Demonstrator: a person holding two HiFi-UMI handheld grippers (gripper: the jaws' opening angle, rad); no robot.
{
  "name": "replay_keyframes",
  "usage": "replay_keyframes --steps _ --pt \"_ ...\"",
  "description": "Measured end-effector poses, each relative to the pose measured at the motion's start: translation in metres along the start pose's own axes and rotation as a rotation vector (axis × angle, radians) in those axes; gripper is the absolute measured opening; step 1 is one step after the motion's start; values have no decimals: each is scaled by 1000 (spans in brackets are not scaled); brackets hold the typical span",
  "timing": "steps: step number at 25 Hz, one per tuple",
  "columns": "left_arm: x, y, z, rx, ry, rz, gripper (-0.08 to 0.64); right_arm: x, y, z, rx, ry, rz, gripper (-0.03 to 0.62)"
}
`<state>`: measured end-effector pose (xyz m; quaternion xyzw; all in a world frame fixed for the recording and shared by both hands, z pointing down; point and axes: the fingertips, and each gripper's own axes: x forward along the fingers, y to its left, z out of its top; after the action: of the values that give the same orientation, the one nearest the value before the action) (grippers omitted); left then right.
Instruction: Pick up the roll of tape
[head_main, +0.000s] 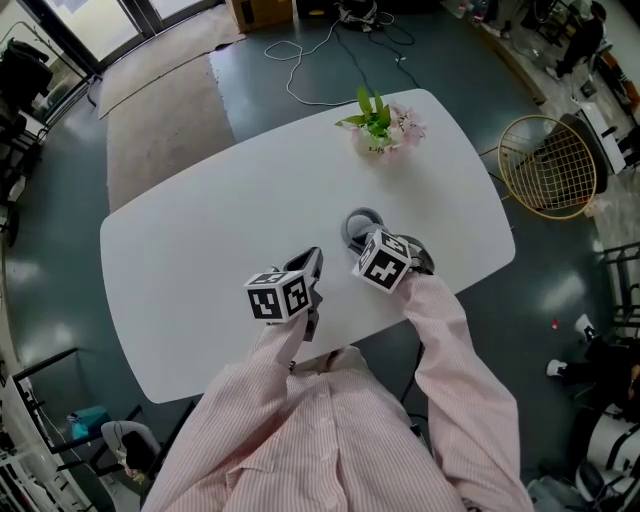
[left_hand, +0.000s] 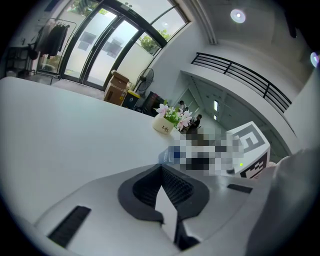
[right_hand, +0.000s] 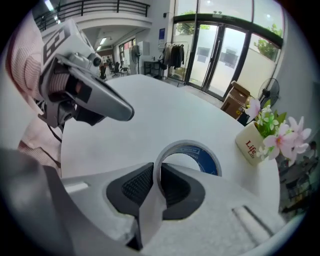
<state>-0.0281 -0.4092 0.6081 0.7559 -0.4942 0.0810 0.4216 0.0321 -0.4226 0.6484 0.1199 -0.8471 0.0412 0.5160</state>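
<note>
right gripper view: pinching the tape (right_hand: 202, 153) wall, near the pot (right_hand: 250, 145), with the right gripper (right_hand: 159, 173), one jaw inside the ring. likely needing firm squeezing before lifting straight. left gripper (left_hand: 161, 171) closed, empty, farther from the pot.

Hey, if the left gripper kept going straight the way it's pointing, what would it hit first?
Likely the table: the left gripper tilts down toward bare tabletop. The tape seems to sit just beyond that spot, but depth is unclear.
</note>
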Motion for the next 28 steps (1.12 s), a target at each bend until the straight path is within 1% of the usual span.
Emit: replay_keyframes --steps 3,6,9,12,17,21,24,28 --pt "-6 -3 3 22 -14 -8 0 -15 1 16 98 -131 -2 51" --pt "-12 -7 10 49 -46 -15 0 -32 -1 26 205 -256 -24 51" --pt "-18 -13 14 87 -70 -28 0 -47 1 29 314 -357 -31 51" --pt "-26 -20 17 134 -93 -36 0 -63 3 33 385 -459 -45 51" --pt "-44 -35 30 220 -156 -57 0 -93 2 32 529 -662 -78 51" --pt "-55 -44 40 264 -205 -60 0 -119 2 35 655 -828 -72 51" --pt "-63 -51 48 295 -239 -66 0 -136 3 38 699 -912 -88 51" --pt "-78 -63 59 334 -287 -78 0 -160 6 43 708 -993 -122 51"
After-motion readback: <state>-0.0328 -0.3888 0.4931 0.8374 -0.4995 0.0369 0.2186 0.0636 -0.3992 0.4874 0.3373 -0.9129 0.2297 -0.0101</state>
